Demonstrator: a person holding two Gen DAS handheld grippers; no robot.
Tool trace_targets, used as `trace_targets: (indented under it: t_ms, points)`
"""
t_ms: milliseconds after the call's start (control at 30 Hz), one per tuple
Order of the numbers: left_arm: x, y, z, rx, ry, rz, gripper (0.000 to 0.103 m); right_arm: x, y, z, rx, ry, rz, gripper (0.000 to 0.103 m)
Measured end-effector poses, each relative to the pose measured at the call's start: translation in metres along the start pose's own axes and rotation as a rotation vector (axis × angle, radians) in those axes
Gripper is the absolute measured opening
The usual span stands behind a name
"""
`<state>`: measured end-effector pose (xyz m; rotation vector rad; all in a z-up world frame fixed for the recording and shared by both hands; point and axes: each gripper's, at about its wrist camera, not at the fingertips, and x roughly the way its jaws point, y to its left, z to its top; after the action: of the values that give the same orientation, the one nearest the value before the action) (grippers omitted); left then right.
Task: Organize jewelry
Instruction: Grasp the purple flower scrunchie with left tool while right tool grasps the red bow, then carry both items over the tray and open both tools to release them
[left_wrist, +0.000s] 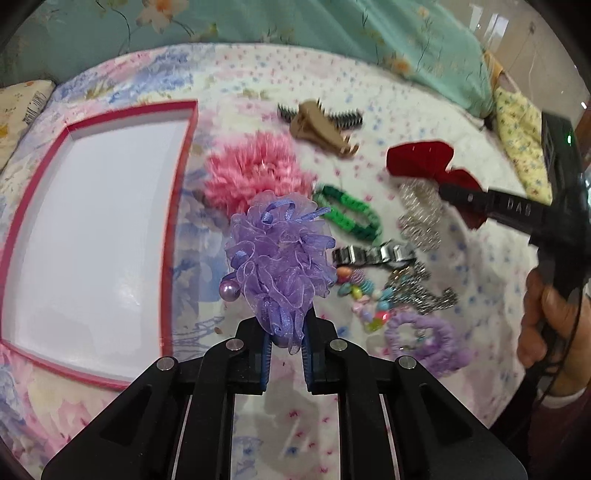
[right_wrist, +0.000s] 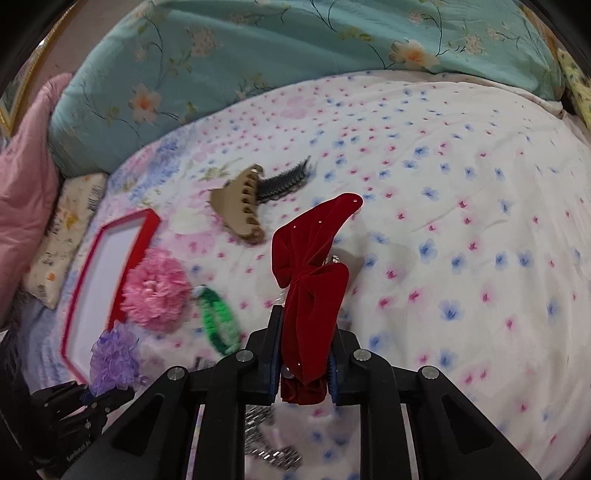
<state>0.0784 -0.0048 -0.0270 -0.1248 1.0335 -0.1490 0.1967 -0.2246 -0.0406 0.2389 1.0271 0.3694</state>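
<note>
My left gripper (left_wrist: 285, 339) is shut on the lower end of a frilly purple organza hair flower (left_wrist: 280, 254) with a pearl bead, held above the bedspread just right of the red-rimmed white tray (left_wrist: 177, 206). My right gripper (right_wrist: 303, 354) is shut on a red velvet bow (right_wrist: 314, 273), which stands up between its blue pads. The bow (left_wrist: 421, 158) and the right gripper's black body also show at the right of the left wrist view. The purple flower (right_wrist: 112, 356) and the left gripper (right_wrist: 90, 400) appear at the lower left of the right wrist view.
On the floral bedspread lie a pink pompom (left_wrist: 255, 170), a green bracelet (left_wrist: 349, 210), a tan claw clip (left_wrist: 321, 125) over a black comb, a metal watch band (left_wrist: 373, 254), silver chains (left_wrist: 421, 218), coloured beads (left_wrist: 365, 295) and a purple scrunchie (left_wrist: 424, 339). A teal quilt (right_wrist: 295, 55) lies behind.
</note>
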Motion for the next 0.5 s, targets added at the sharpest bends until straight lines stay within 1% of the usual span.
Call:
trace_targets:
  t_ms: [100, 200, 300, 367, 500]
  points:
    - [-0.013, 0.006, 0.003, -0.012, -0.030, -0.008, 0.012, -0.014, 0.010, -0.004, -0.002, -0.021, 0.035, 0.018]
    - [-0.028, 0.020, 0.006, -0.040, -0.063, 0.002, 0.012, -0.021, 0.024, -0.005, -0.005, -0.035, 0.083, 0.018]
    - [-0.037, 0.037, 0.009, -0.064, -0.084, 0.023, 0.011, -0.025, 0.051, -0.005, -0.041, -0.044, 0.142, 0.018]
    - [-0.041, 0.053, 0.011, -0.087, -0.094, 0.048, 0.011, -0.022, 0.069, -0.005, -0.065, -0.038, 0.177, 0.018]
    - [-0.048, 0.082, 0.014, -0.127, -0.111, 0.082, 0.011, -0.004, 0.112, -0.004, -0.110, -0.013, 0.241, 0.018]
